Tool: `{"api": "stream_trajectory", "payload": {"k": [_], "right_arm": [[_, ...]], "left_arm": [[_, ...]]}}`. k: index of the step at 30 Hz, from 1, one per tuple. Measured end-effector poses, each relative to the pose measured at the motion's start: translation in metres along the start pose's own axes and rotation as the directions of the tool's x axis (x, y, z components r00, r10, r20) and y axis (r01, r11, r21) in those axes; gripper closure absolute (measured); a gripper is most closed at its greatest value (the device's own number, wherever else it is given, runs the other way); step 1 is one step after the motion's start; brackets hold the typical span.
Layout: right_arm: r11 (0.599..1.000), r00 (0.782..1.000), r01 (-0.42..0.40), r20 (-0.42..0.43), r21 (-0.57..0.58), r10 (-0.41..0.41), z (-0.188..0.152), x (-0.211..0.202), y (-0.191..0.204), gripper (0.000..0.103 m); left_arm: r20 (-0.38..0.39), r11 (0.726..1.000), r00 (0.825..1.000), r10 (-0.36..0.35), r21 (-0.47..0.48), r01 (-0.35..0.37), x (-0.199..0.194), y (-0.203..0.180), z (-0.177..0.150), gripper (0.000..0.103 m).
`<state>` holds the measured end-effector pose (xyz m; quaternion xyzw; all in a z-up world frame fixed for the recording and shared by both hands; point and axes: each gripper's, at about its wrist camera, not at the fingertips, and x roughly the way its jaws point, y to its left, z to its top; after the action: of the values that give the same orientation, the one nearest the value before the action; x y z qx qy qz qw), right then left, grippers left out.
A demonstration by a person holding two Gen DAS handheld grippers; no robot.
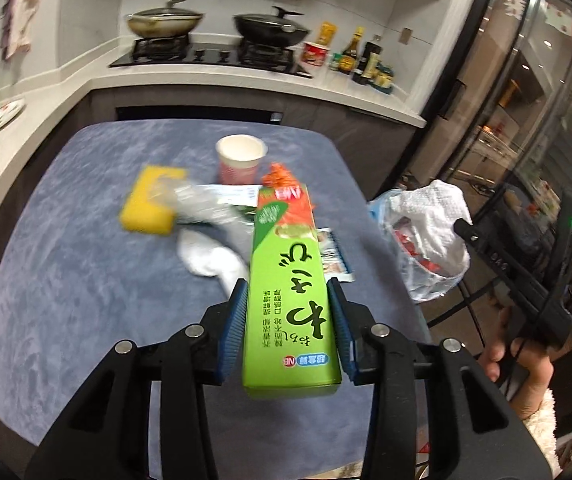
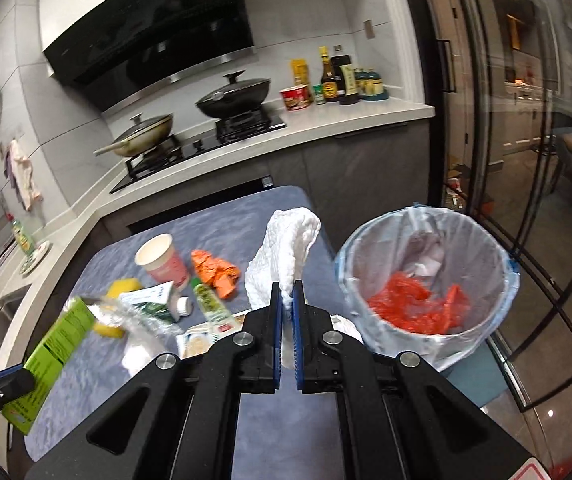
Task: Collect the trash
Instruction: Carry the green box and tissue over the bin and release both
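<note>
— Two hand-held grippers, both with something in them. The left hand-held gripper [image 1: 288, 292] has its blue pads pressed on the sides of a long green box [image 1: 290, 288], lifted above the blue worktop [image 1: 65, 280].

— And the right one?

— The right hand-held gripper [image 2: 287, 292] is pinched nearly closed on a crumpled white paper towel [image 2: 286, 256], which hangs over the worktop's edge just beside the lined bin [image 2: 426, 280]. Red wrapping [image 2: 418, 308] already lies in the bin.

— What's on the worktop?

— A paper cup [image 2: 161, 258], a yellow sponge [image 1: 149, 204], orange scraps [image 2: 215, 272], a small green tube [image 2: 207, 304], clear plastic [image 2: 145, 316].
</note>
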<state>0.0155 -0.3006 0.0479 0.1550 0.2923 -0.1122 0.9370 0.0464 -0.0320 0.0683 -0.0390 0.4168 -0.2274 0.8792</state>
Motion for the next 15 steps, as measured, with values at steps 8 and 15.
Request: {"api": "stream_trajectory", "payload": {"k": [8, 15], "right_arm": [[0.990, 0.992, 0.130, -0.009, 0.055, -0.129, 0.011, 0.020, -0.064, 0.098], [0.975, 0.978, 0.205, -0.057, 0.089, -0.200, 0.023, 0.058, -0.115, 0.098]], "left_arm": [[-0.039, 0.988, 0.994, -0.101, 0.109, 0.105, 0.072, -0.074, 0.033, 0.066], [-0.091, 0.960, 0.974, -0.208, 0.174, 0.221, 0.136, -0.144, 0.065, 0.066]]}}
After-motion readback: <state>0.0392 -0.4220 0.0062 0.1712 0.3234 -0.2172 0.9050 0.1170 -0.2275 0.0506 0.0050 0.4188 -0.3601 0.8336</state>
